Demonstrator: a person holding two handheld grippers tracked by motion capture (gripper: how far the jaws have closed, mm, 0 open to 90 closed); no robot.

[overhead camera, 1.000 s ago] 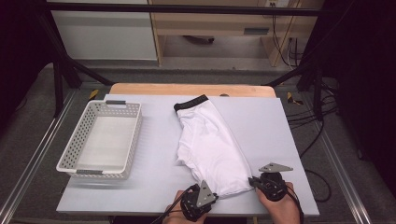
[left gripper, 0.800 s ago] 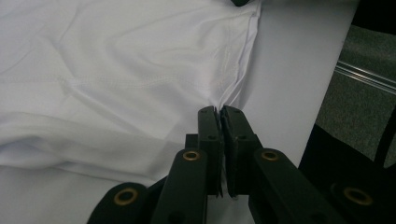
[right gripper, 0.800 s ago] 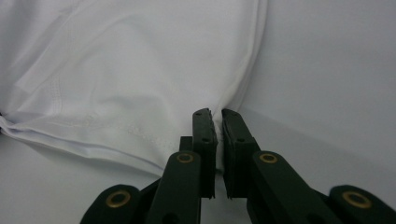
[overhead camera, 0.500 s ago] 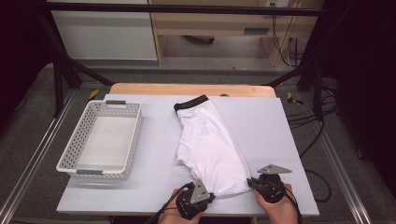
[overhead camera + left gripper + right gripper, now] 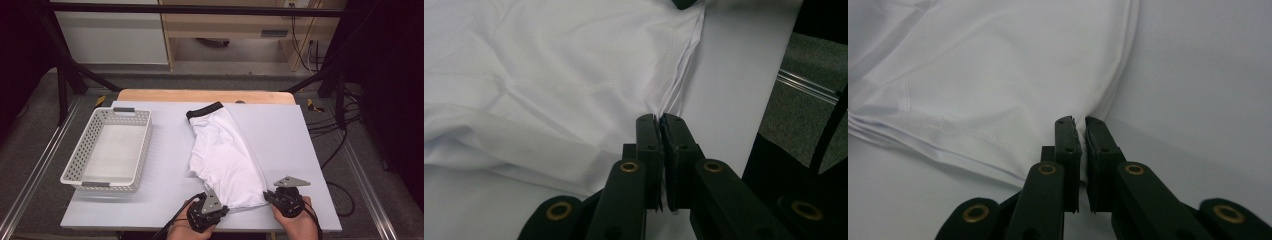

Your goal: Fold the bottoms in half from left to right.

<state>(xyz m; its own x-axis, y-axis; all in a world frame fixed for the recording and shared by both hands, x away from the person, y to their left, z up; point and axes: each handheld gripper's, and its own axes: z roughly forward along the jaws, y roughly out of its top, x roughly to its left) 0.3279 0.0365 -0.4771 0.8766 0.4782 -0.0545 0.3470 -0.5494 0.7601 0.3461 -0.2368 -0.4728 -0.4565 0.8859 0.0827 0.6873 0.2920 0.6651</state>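
Observation:
A white garment (image 5: pixel 225 150) with a black waistband (image 5: pixel 204 110) lies on the pale table (image 5: pixel 292 142), waistband at the far end. At the near edge my left gripper (image 5: pixel 224 207) is shut on the hem's left corner. In the left gripper view, folds of white cloth (image 5: pixel 549 75) run into the closed left gripper (image 5: pixel 659 120). My right gripper (image 5: pixel 268 194) is shut on the hem's right corner. The right gripper view shows the cloth's edge (image 5: pixel 998 65) pinched between the pads of the right gripper (image 5: pixel 1081 122). A hand holds each gripper from the bottom of the high view.
A white slotted basket (image 5: pixel 144 150) stands empty on the table's left side. A wooden strip (image 5: pixel 200 95) runs along the far edge. Black frame posts and cables (image 5: pixel 330 125) flank the table on the grey floor. Bare tabletop lies right of the garment.
My left gripper has edged slightly to the left with the hem in it, pulling the near edge a little tauter. The right gripper has stayed put.

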